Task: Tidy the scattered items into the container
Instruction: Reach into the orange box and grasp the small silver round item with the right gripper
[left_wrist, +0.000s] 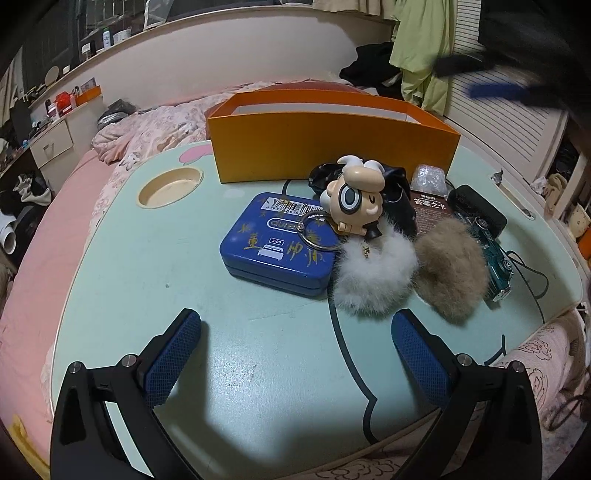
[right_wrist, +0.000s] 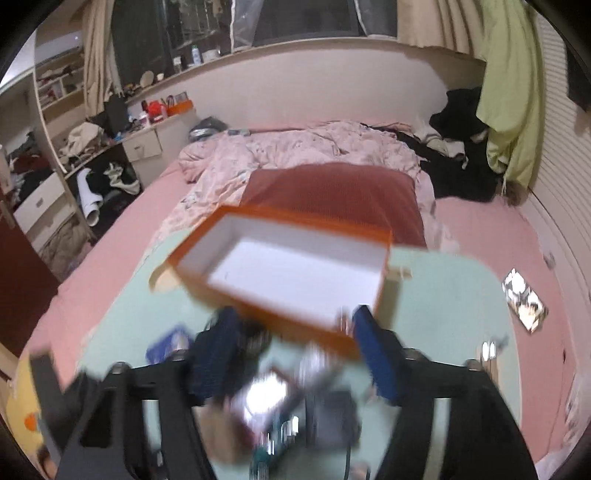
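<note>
From the left wrist view I see my left tool (left_wrist: 295, 354) spread wide and empty, hovering over a bare patch of the pale green surface (left_wrist: 129, 280). Ahead of it, going left to right, lies the blue tin (left_wrist: 275, 245), flat and closed; I judge it rigid, smooth and a bit slippery, best taken across its short sides. A metal key ring (left_wrist: 317, 234) rests on its right edge, joined to the cartoon figure (left_wrist: 356, 201), which leans on a white pompom (left_wrist: 375, 271); hard plastic and soft fluff, light, so I would pinch the figure's head or the fur itself. Next sits the tan pompom (left_wrist: 450, 269), equally soft and easy to squash, then a dark card pack (left_wrist: 430, 212) and, at the far right, a teal toy car (left_wrist: 498, 266) beside a black case (left_wrist: 478, 212); the car looks stiff and small, best gripped across its body. The orange box (left_wrist: 332, 142) stands behind them all, open-topped, and from the right wrist view looks empty. My right tool (right_wrist: 291, 354) is smeared by motion blur just short of the box (right_wrist: 291, 266); its jaws are partly closed, but I cannot tell whether they pinch anything.
</note>
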